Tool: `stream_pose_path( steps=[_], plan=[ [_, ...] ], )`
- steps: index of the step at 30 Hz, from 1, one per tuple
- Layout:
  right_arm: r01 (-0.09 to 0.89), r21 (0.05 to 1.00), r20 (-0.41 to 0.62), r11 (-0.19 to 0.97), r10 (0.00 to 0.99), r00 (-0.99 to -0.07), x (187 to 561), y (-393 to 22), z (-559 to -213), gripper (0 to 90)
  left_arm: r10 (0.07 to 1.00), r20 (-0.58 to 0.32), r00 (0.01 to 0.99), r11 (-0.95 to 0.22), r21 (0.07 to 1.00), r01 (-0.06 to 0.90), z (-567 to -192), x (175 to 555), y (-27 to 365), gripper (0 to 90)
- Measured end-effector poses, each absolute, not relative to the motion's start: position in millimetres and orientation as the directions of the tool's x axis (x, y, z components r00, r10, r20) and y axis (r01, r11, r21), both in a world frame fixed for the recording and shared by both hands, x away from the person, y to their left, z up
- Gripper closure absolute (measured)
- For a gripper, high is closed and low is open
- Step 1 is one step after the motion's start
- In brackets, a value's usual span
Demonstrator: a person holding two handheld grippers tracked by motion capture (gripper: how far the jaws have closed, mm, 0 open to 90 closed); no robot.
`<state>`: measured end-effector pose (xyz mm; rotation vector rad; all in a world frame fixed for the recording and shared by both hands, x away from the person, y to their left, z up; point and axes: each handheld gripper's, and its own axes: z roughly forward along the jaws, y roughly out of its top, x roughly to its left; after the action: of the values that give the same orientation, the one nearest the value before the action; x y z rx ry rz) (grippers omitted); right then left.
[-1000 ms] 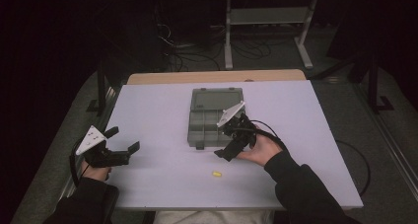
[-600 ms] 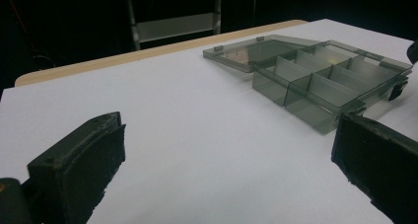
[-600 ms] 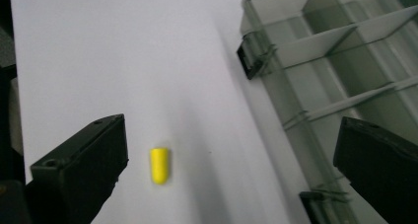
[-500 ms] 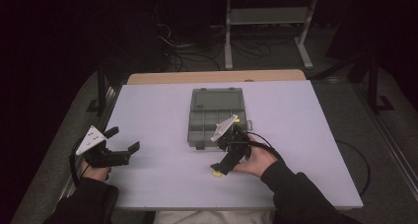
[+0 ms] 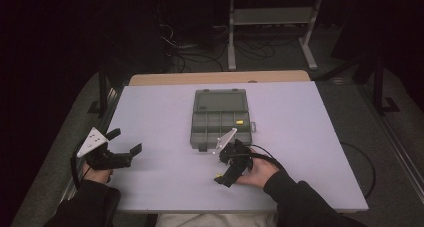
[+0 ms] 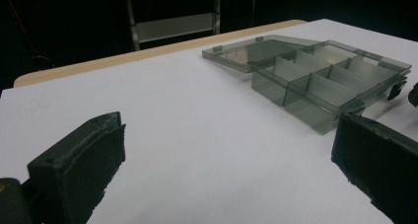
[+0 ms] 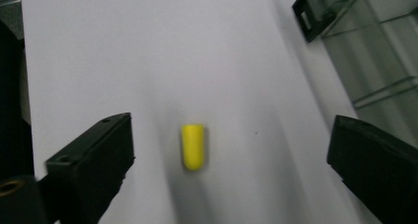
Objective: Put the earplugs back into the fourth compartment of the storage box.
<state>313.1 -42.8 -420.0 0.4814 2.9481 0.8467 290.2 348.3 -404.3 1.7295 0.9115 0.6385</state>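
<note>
A small yellow capsule-shaped piece lies on the white table, also seen near the front edge. My right gripper hangs low over it, tilted down. Its jaws stand wide on either side of the piece without touching it, and they have just been closing a little. A grey clear-plastic compartment box lies open at the table's middle, with another yellow piece in one compartment. My left gripper rests open at the left edge, with nothing between its jaws, and faces the box.
The white table top lies on a wooden board whose far edge shows behind it. The box's lid lies flat on the far side. A metal stand and cables sit on the dark floor beyond.
My right gripper moved from beside the box toward the near edge and sank over the yellow piece. The left gripper stayed put.
</note>
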Motion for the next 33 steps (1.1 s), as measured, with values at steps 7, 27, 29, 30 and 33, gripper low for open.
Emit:
stream_pose_path(
  steps=[7, 27, 29, 30, 33],
  plan=[
    [0.264, 0.516, 0.051, 0.815, 0.279, -0.959, 308, -41, -424, 20.0, 0.819, -0.008, 0.573, -0.181, 0.945, 0.271, -404, 290, 348, 0.0],
    [0.246, 0.500, 0.049, 0.830, 0.256, -0.965, 303, -37, -427, 79.6, 0.818, -0.009, 0.575, -0.180, 0.945, 0.272, -404, 290, 348, 0.0],
    [0.252, 0.505, 0.054, 0.825, 0.261, -0.964, 304, -38, -425, 79.7, 0.818, -0.008, 0.575, -0.182, 0.945, 0.272, -404, 290, 348, 0.0],
    [0.255, 0.511, 0.058, 0.821, 0.263, -0.963, 304, -39, -422, 79.8, 0.818, -0.008, 0.575, -0.182, 0.945, 0.272, -404, 290, 348, 0.0],
    [0.259, 0.526, 0.061, 0.810, 0.267, -0.962, 306, -41, -415, 79.8, 0.818, -0.008, 0.575, -0.183, 0.945, 0.273, -404, 290, 348, 0.0]
  ],
)
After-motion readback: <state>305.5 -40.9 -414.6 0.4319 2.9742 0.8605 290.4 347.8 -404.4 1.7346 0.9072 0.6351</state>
